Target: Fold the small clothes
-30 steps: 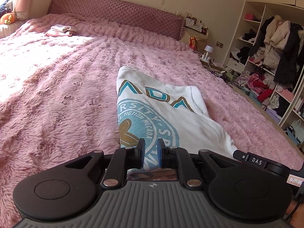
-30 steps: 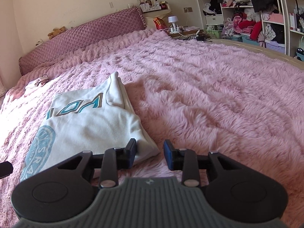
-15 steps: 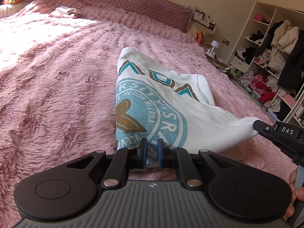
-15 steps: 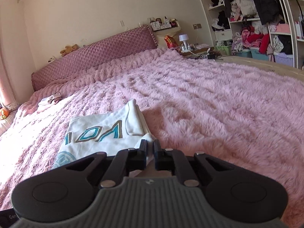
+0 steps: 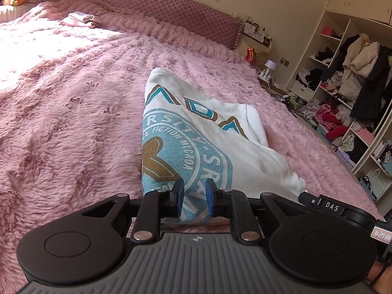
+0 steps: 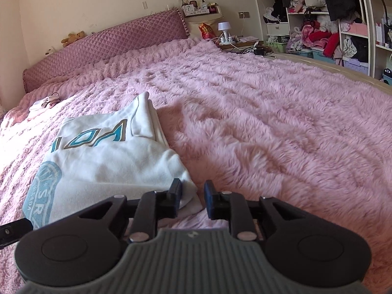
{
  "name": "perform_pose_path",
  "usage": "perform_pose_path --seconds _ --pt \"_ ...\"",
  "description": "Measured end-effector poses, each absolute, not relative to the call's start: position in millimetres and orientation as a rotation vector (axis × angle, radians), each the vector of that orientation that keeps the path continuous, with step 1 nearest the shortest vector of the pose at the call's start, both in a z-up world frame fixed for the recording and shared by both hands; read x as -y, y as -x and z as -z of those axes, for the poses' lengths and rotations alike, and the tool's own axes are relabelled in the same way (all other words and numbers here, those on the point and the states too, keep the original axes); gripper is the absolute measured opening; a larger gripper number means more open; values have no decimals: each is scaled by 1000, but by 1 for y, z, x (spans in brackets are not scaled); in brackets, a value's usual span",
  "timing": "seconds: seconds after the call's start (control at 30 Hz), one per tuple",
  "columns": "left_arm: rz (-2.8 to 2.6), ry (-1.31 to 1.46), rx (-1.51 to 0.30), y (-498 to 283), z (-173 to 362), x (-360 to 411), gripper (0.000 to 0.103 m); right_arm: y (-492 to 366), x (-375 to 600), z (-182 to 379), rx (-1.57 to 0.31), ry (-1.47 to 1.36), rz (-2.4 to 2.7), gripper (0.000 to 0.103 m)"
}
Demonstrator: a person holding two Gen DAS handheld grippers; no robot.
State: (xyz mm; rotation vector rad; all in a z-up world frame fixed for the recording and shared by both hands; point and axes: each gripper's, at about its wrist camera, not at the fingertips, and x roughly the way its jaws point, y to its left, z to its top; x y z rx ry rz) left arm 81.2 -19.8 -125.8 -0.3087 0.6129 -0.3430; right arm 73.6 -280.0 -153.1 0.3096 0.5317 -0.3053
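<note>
A wide bed covered in a shaggy pink blanket is seen from two hand-held claws. At the far left of the bed, near the quilted mauve headboard, a small pale folded garment is laid in a patch of sunlight. A small stuffed bear is perched on top of the headboard.

In the middle of the blanket a white sweatshirt is spread, printed with a round teal and gold emblem and large teal letters. Its far part lies on the bed, while its near edge is raised toward the cameras.

The left claw is seen with its blue-padded jaws opening; the printed near edge of the sweatshirt is between them, and the fabric fills the narrow gap from pad to pad. The right claw is positioned at the sweatshirt's near right corner. Its jaws are also opening, the corner of white fabric is seen beside the left pad and partly in the gap, and the right pad is clear of the cloth, over pink fur.

To the right of the bed, a bedside shelf with a small white lamp is seen, and then open white wardrobe shelves crowded with hanging coats and heaped clothes.
</note>
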Motion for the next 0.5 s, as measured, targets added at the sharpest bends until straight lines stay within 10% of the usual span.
perform_pose_path --seconds 0.5 --pt "364 398 -647 -112 145 22 27 -252 315 117 -531 -143 -67 19"
